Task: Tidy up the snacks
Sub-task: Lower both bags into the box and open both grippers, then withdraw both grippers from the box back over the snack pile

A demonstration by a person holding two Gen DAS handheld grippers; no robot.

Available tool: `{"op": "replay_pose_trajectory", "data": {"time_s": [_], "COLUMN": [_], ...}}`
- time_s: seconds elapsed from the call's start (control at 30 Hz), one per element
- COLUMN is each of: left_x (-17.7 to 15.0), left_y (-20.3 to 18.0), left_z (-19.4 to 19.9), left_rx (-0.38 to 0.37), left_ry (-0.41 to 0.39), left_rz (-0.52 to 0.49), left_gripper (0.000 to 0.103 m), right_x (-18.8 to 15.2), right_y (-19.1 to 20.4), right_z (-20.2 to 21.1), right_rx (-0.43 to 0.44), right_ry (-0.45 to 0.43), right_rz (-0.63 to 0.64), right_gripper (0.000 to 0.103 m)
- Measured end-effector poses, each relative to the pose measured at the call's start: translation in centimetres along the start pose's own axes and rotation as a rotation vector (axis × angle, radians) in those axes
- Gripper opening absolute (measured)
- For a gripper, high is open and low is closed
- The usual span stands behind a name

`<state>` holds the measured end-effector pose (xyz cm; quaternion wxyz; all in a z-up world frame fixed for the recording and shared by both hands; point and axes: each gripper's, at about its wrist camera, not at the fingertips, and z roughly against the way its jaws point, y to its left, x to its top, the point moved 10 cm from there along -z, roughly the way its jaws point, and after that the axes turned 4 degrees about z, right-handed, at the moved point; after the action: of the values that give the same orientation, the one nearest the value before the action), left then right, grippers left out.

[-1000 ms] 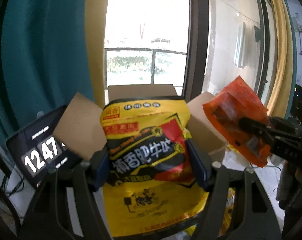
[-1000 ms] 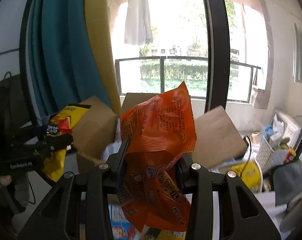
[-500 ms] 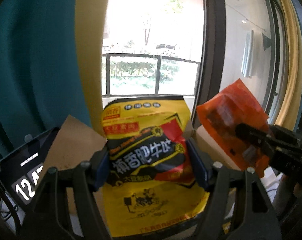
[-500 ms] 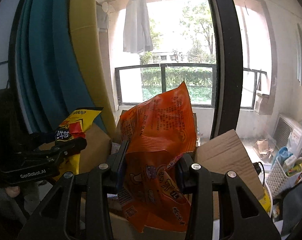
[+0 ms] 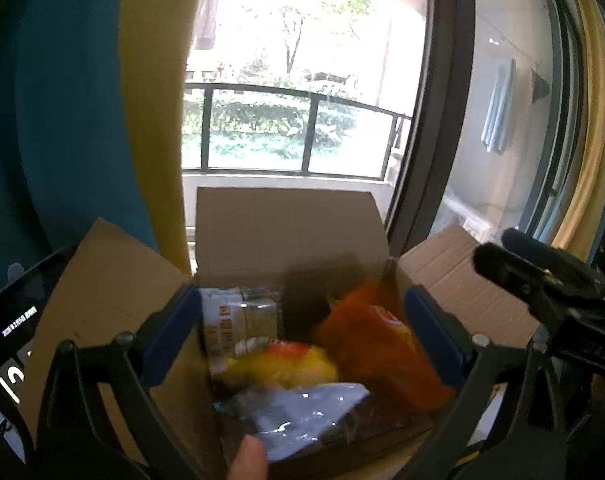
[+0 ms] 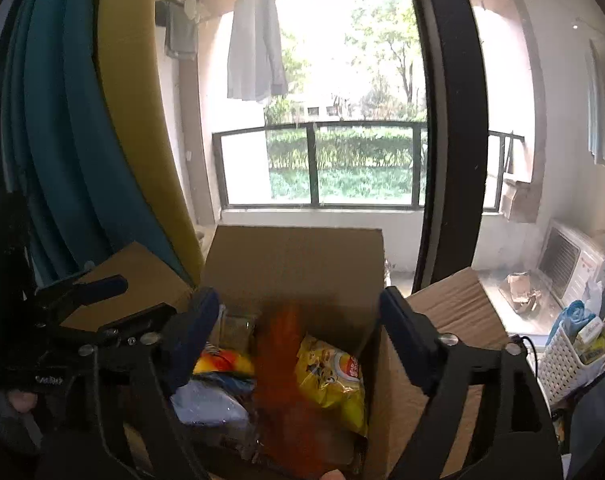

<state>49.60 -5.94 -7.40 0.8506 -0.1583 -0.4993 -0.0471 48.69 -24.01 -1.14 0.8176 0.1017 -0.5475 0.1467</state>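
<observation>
An open cardboard box (image 5: 286, 232) (image 6: 294, 264) stands below both grippers, flaps spread. Inside lie the orange snack bag (image 5: 378, 352) (image 6: 286, 384), blurred, the yellow bag (image 5: 278, 364) (image 6: 222, 362), a yellow chips bag (image 6: 334, 376), a white packet (image 5: 226, 324) and a pale blue-grey packet (image 5: 302, 412) (image 6: 210, 404). My left gripper (image 5: 302, 332) is open and empty over the box; it also shows in the right wrist view (image 6: 86, 300). My right gripper (image 6: 298, 332) is open and empty over the box; its fingertips (image 5: 514, 256) show at the right.
A dark screen with white digits (image 5: 10, 336) stands left of the box. Teal and yellow curtains (image 6: 82, 120) hang on the left, a window with a black frame (image 6: 446, 120) behind. A white basket (image 6: 574, 352) stands at the far right.
Both grippers have opened and let go of their bags. The yellow bag and the orange bag have dropped into the box. Both grippers now look down into it.
</observation>
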Motion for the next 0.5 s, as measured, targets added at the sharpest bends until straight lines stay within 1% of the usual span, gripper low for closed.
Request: {"op": "replay_pose_trajectory", "data": {"time_s": [0.2, 0.37, 0.5], "left_x": [0.4, 0.6, 0.6], "left_y": [-0.3, -0.8, -1.3], "left_z": [2.8, 5.0, 7.1], "left_rx": [0.011, 0.016, 0.014], "left_ry": [-0.034, -0.053, -0.072], "left_rz": [-0.005, -0.014, -0.019], "left_gripper": [0.102, 0.102, 0.102], "right_x": [-0.3, -0.4, -0.4], "right_y": [-0.3, 0.4, 1.3], "right_z": [1.2, 2.6, 4.5], "right_rx": [-0.016, -0.013, -0.012], "right_ry": [0.013, 0.014, -0.002], "right_rz": [0.003, 0.009, 0.024], "right_gripper": [0.085, 0.085, 0.085]}}
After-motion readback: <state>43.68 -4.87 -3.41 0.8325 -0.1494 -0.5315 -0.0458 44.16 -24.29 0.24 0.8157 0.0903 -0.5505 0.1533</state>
